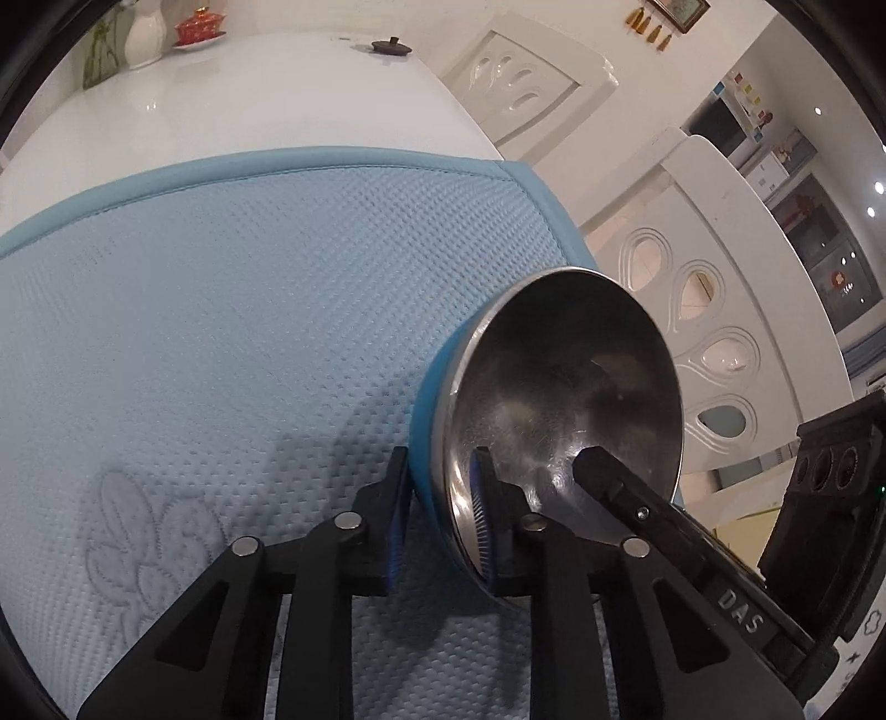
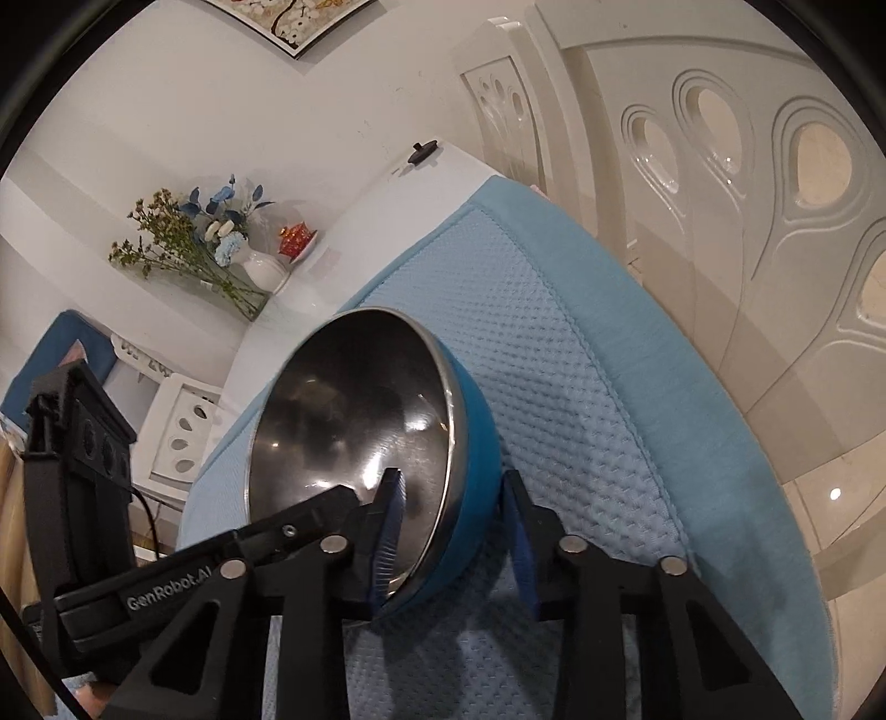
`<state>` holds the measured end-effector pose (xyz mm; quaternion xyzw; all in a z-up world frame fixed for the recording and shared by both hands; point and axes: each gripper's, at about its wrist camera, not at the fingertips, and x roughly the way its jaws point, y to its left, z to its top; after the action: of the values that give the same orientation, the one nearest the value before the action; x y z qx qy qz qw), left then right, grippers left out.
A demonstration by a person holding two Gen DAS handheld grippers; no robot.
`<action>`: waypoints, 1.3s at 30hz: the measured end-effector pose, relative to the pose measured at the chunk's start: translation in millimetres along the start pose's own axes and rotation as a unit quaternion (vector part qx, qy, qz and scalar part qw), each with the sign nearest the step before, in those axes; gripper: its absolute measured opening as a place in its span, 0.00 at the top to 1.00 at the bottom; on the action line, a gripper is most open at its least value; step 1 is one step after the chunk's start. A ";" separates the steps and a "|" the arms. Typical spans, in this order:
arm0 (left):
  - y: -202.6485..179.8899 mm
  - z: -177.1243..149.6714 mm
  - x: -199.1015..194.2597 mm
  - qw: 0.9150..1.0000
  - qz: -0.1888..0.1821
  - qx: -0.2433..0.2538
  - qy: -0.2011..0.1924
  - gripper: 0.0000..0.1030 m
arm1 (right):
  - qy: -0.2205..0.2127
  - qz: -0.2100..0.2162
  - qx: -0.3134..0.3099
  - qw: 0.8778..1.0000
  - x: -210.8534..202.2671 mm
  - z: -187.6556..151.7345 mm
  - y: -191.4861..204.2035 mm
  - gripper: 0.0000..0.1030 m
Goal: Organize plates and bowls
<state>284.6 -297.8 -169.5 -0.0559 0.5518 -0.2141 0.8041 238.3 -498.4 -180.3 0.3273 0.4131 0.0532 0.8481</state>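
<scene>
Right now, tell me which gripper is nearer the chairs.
Right gripper: clamped on the bowl rim toward the chairs; left gripper clamps the rim away from them.

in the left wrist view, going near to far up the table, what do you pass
left gripper shut on the rim of the steel-lined, blue-shelled bowl → pale blue quilted mat → glossy white tabletop → small black lid with a knob → red lidded teacup on a saucer

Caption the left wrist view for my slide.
Both claws, left and right, clamp one steel-lined blue bowl's rim.
</scene>
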 end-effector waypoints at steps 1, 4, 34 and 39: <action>-0.1 0.1 -0.7 1.000 0.001 0.000 0.001 0.86 | 0.001 -0.004 -0.002 1.000 -0.4 0.2 0.2 0.74; -3.2 0.1 -3.0 1.000 0.008 0.005 0.001 0.87 | 0.001 -0.014 0.000 1.000 -2.3 0.6 -0.9 0.80; -18.7 -30.0 -58.6 1.000 0.012 0.014 -0.015 0.87 | -0.027 -0.025 -0.013 0.999 -63.9 -24.3 36.8 0.81; -12.8 -39.5 -69.0 1.000 0.013 0.013 -0.015 0.87 | -0.025 -0.025 -0.012 0.999 -69.1 -34.6 45.9 0.81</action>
<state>224.3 -275.6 -121.0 -0.0418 0.5372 -0.2097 0.8159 176.0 -469.9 -122.1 0.3074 0.3989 0.0286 0.8635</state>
